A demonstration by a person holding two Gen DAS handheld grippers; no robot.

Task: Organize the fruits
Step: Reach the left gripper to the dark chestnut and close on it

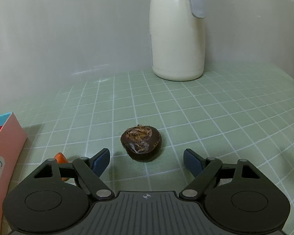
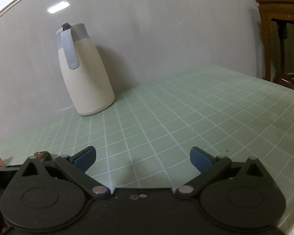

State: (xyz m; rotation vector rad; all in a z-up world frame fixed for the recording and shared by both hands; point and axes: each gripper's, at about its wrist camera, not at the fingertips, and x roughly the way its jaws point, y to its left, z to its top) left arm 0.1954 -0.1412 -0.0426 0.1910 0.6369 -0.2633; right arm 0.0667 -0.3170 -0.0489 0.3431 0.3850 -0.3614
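Left wrist: fruit just ahead of tongs

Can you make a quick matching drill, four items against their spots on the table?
Items:
1. dark brown round fruit
2. cream jug with grey handle
3. pink and blue cardboard box
4. small orange piece

Places:
A. standing at the back by the wall
B. left edge of the left wrist view
C. just ahead of the open left tool
D. partly hidden behind the left tool's left finger

Pairs: 1-C, 2-A, 3-B, 4-D
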